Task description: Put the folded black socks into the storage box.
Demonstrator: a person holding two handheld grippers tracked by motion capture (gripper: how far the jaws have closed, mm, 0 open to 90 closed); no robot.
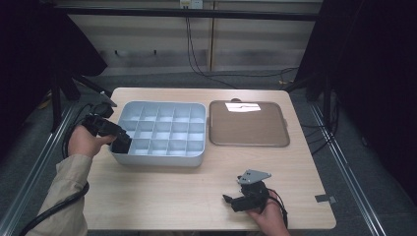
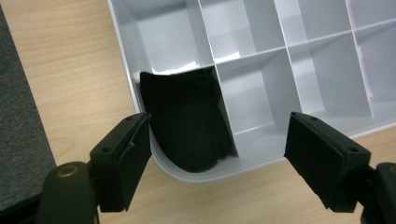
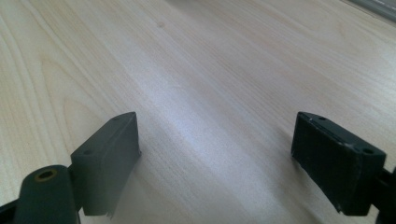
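Note:
A grey divided box [image 1: 158, 161] with several compartments sits left of the table's middle. In its near-left corner compartment lies a black, soft-looking piece [image 2: 187, 121]. My left gripper [image 1: 119, 141] hovers at that corner, open, its jaws [image 2: 217, 128] spread wide on either side of the black piece and apart from it. The box's other compartments [image 2: 261, 93] look bare. My right gripper [image 1: 229, 199] is low over the table near the front edge, right of centre, open [image 3: 217, 135], with bare wood between its fingers.
A flat brown tray [image 1: 248, 144] lies just right of the grey box, with a bright reflection on it. Light wooden tabletop [image 1: 162, 191] spreads between the box and the front edge. Dark floor and cables surround the table.

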